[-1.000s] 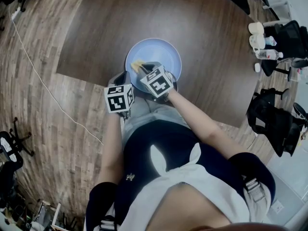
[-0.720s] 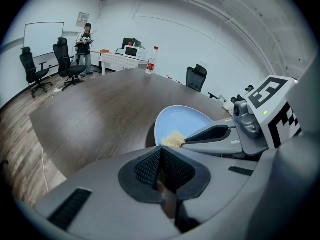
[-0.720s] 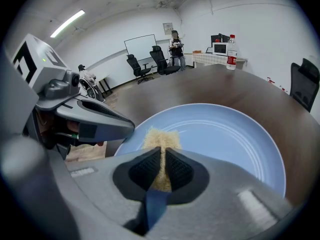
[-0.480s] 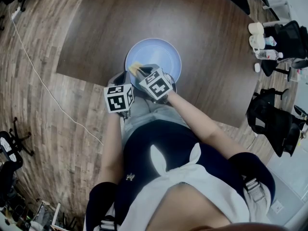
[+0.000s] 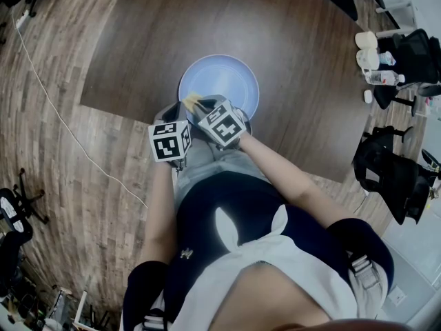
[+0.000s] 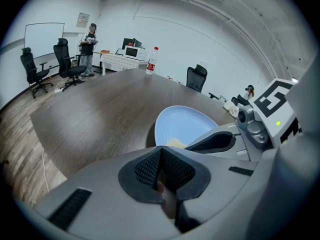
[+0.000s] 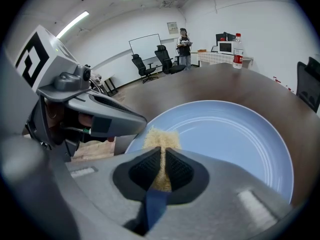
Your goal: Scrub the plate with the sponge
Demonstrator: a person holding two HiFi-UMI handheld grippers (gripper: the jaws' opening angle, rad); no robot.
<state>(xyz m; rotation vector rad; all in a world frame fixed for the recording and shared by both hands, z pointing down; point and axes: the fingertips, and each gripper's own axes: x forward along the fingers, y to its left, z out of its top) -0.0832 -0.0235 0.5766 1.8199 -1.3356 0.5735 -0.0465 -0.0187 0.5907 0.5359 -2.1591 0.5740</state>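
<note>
One dark wooden table (image 5: 138,33) carries one pale blue plate (image 5: 227,78), which lies flat close to the table's near edge, just in front of the person. There are two grippers. The right gripper (image 7: 163,161) is clamped on the one sponge (image 7: 159,139), a yellow piece with a blue part trailing back between the jaws, and its tip rests on the plate's near-left rim. The left gripper (image 6: 161,166) hangs just beside the plate at the table's near edge, its jaws pressed together with nothing visible between them. The scrubbing looks under way at the rim. The plate shows no suds or dirt, so the rest of its face probably remains to be covered.
</note>
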